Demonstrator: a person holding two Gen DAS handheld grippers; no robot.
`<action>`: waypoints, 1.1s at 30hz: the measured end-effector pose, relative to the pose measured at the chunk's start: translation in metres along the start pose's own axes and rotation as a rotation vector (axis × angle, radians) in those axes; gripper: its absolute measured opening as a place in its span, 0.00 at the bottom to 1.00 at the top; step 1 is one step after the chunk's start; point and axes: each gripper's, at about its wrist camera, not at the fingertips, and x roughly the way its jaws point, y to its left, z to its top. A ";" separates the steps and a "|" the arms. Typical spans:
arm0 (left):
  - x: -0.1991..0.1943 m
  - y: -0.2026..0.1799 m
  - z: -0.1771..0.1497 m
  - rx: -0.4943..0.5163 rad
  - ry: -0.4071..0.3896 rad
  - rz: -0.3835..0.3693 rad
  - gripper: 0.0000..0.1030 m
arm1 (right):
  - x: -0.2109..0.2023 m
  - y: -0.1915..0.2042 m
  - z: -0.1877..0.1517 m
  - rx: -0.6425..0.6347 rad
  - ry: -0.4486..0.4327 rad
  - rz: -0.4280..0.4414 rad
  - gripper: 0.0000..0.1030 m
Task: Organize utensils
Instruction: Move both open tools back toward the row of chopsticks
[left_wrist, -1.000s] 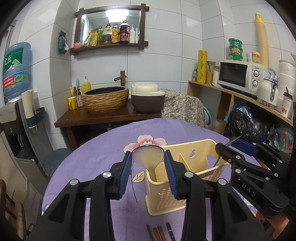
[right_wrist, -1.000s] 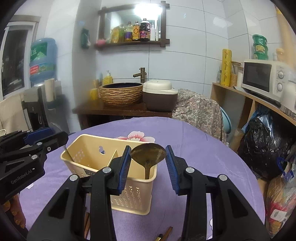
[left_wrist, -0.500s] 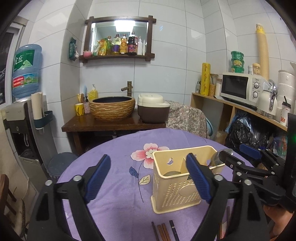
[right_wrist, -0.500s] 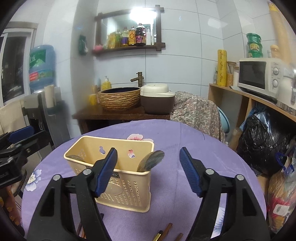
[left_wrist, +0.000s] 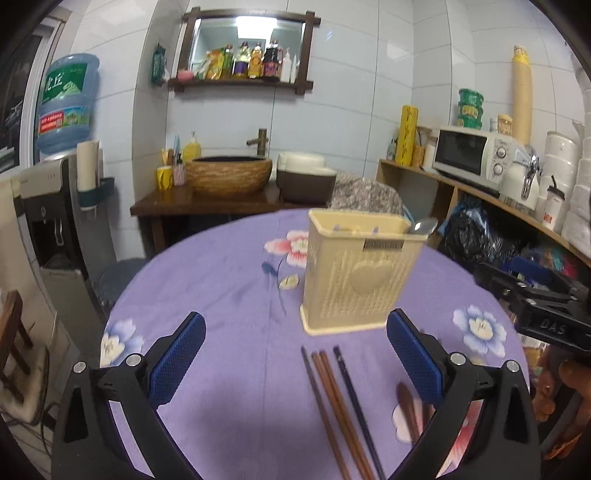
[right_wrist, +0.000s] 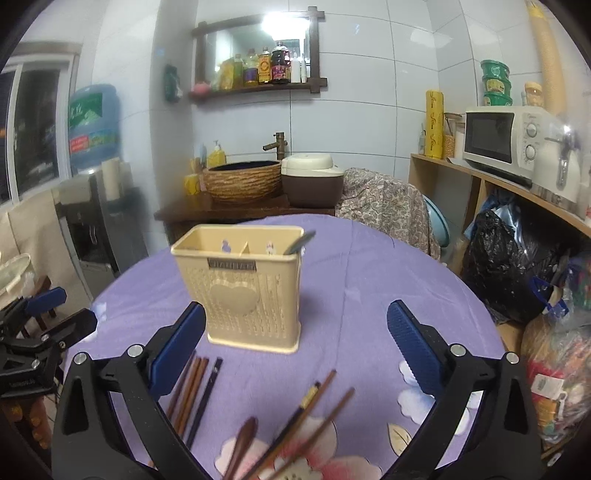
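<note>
Left gripper (left_wrist: 295, 360): jaws just opened, empty.
Right gripper (right_wrist: 295, 349): jaws just opened, empty.
Metal spoon (right_wrist: 300, 242): dropped in cream perforated plastic holder (right_wrist: 242, 295).
Next: wooden chopsticks (left_wrist: 328, 398) near.

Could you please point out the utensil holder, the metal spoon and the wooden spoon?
utensil holder (right_wrist: 240, 295), right wrist view, heart on front wall.
metal spoon (left_wrist: 424, 226), left wrist view, bowl.
wooden spoon (right_wrist: 243, 435), right wrist view, bowl.

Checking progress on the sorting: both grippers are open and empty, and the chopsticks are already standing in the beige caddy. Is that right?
Not quite. The left gripper and right gripper are open and empty, having just opened, but the chopsticks lie on the purple tablecloth in front of the beige caddy, as the right wrist view shows.
</note>
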 end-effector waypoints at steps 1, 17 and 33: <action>0.000 0.002 -0.008 0.004 0.014 0.017 0.95 | -0.002 0.002 -0.005 -0.017 0.009 -0.012 0.94; -0.009 0.025 -0.091 -0.039 0.181 0.095 0.95 | -0.013 -0.013 -0.108 -0.007 0.231 -0.120 0.94; -0.005 0.009 -0.107 -0.014 0.223 0.059 0.95 | 0.001 0.015 -0.131 -0.035 0.336 -0.081 0.94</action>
